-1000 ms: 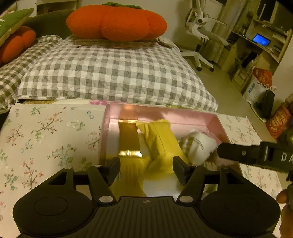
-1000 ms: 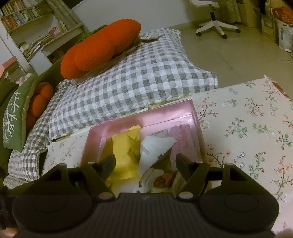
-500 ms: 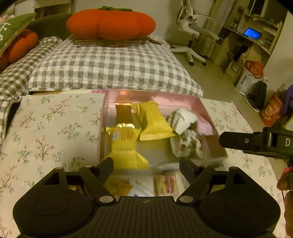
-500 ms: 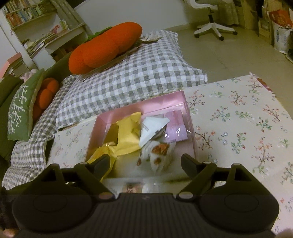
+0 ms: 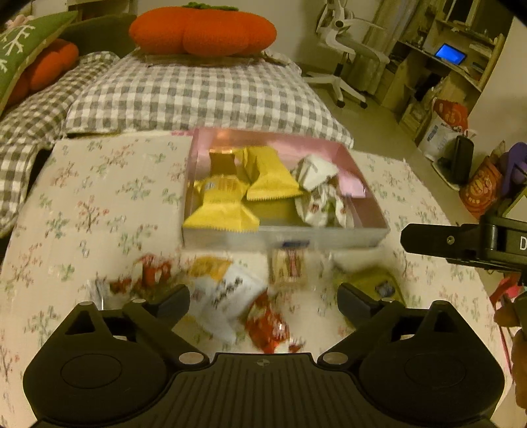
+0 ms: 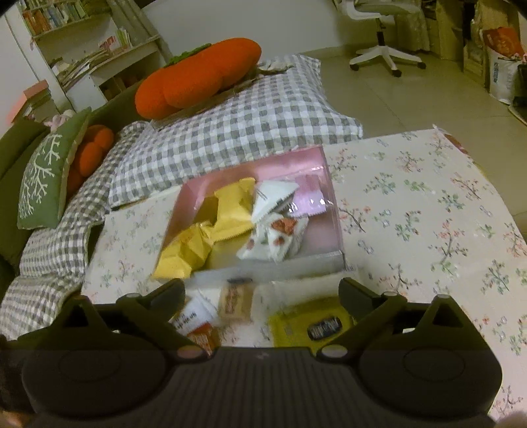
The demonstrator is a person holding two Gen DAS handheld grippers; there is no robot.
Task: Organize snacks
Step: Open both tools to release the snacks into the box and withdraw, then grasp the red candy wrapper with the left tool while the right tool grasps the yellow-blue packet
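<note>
A shallow pink box [image 5: 369,200] [image 6: 332,230] on the floral cloth holds yellow snack packs [image 5: 227,200] [image 6: 230,207] and white packs with red print [image 5: 321,204] [image 6: 273,235]. In front of the box lie loose snacks: a white pack [image 5: 227,296], a red pack [image 5: 268,329], a small beige pack [image 5: 288,265] [image 6: 235,298] and a yellow pack [image 6: 313,324]. My left gripper [image 5: 263,301] hangs over the loose snacks, jaws opening, nothing between them. My right gripper [image 6: 262,293] is also opening and holds nothing; one of its fingers [image 5: 438,242] shows at the right of the left wrist view.
The floral cloth [image 6: 428,214] covers the table. Behind it lies a grey checked pillow [image 5: 197,95] with an orange pumpkin cushion [image 5: 202,31] on top. A green cushion [image 6: 49,171] sits at the left. A white office chair [image 5: 349,36], shelves and bags stand at the right.
Both grippers have drawn back from the pink box and their jaws have widened. The loose snacks in front of the box have come into view. The packs stay in the box.
</note>
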